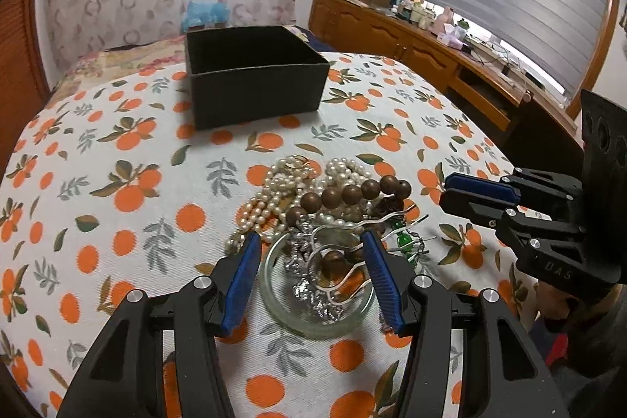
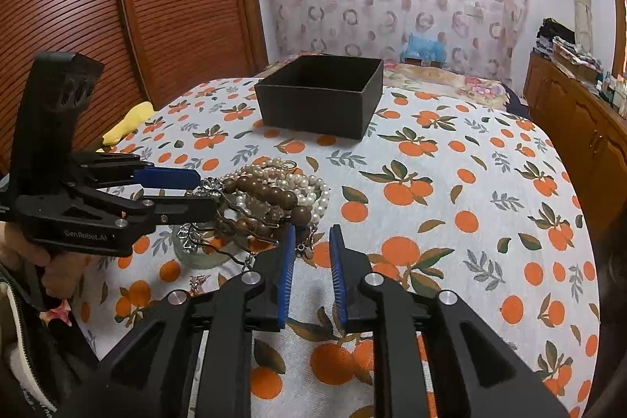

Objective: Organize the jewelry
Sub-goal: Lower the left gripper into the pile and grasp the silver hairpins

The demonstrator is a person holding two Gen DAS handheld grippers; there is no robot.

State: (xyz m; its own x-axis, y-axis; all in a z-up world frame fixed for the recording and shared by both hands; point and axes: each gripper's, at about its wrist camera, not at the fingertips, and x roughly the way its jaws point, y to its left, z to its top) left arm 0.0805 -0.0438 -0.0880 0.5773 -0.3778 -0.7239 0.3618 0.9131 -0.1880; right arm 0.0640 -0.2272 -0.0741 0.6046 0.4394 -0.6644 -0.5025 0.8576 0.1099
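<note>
None of the jewelry has reached the black box yet; it stands empty toward the far edge of the bed, well apart from the heap. Pearl strands, brown wooden beads and silver hairpins lie tangled over a small glass dish nearer the front edge. The left hand-held gripper hangs open astride the dish, gripping nothing. The right hand-held gripper, slightly parted and empty, sits just beside the heap. Judging by this, sorting has barely begun.
</note>
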